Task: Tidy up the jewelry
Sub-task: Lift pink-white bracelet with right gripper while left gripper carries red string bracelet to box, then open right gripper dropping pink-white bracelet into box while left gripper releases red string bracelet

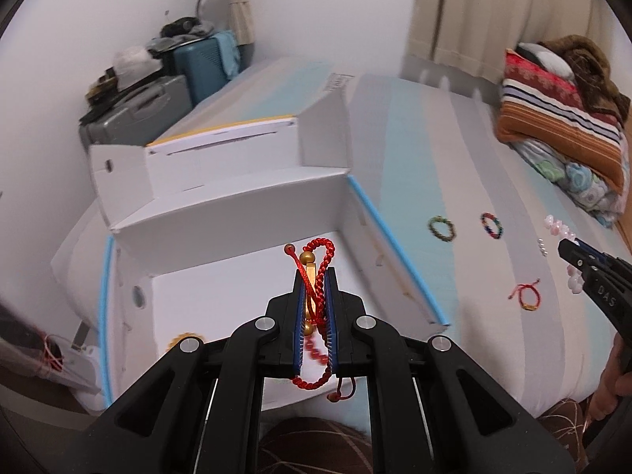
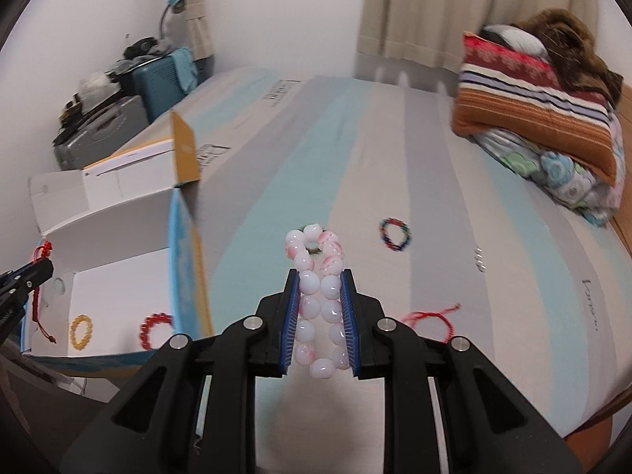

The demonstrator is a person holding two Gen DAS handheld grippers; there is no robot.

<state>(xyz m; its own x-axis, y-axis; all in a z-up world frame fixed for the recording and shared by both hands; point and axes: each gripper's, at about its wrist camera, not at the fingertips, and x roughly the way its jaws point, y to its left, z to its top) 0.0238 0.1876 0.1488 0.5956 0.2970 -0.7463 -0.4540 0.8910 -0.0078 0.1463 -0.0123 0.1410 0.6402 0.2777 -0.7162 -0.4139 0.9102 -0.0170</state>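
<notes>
my left gripper (image 1: 315, 276) is pinching a red braided cord bracelet (image 1: 316, 272) tight, hanging over the open white box (image 1: 245, 205). my right gripper (image 2: 319, 278) is squeezing a pink-and-white bead bracelet (image 2: 320, 296) above the striped bedsheet (image 2: 454, 205).

Bed (image 2: 395, 181): box (image 2: 118, 276), bracelets (image 2: 395, 234), pillows (image 2: 533, 118).

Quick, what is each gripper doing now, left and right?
Left gripper: shut on the red braided bracelet, over the white box.
Right gripper: shut on the pink-white bead bracelet, above the bed.
</notes>
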